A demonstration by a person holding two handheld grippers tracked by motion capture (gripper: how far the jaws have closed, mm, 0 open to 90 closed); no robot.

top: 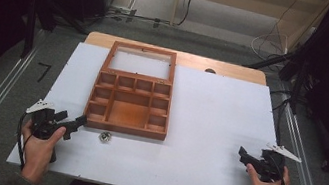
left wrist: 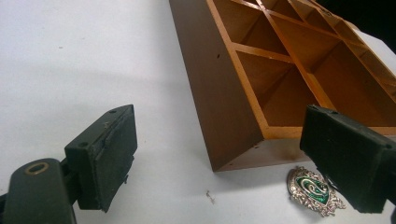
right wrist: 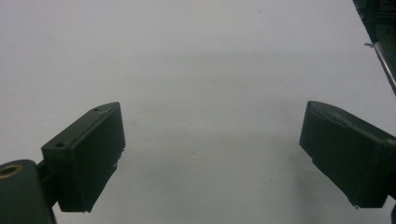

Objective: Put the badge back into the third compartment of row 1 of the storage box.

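You are at the approach step: your left hand-held gripper (top: 77,122), at the lower left of the high view, stands with jaws wide apart and nothing between them, aimed toward the silver-and-green brooch (left wrist: 314,191) that lies on the white tabletop (top: 207,130) just in front of the near left corner of the open wooden compartment box (top: 129,107). Your right hand-held gripper (top: 244,155), at the lower right of that view, is also spread wide and empty over bare tabletop, well apart from the box. I judge the next move calls for swinging the left jaws over to straddle the flat brooch, lowering close to the surface, then closing without knocking the box wall.
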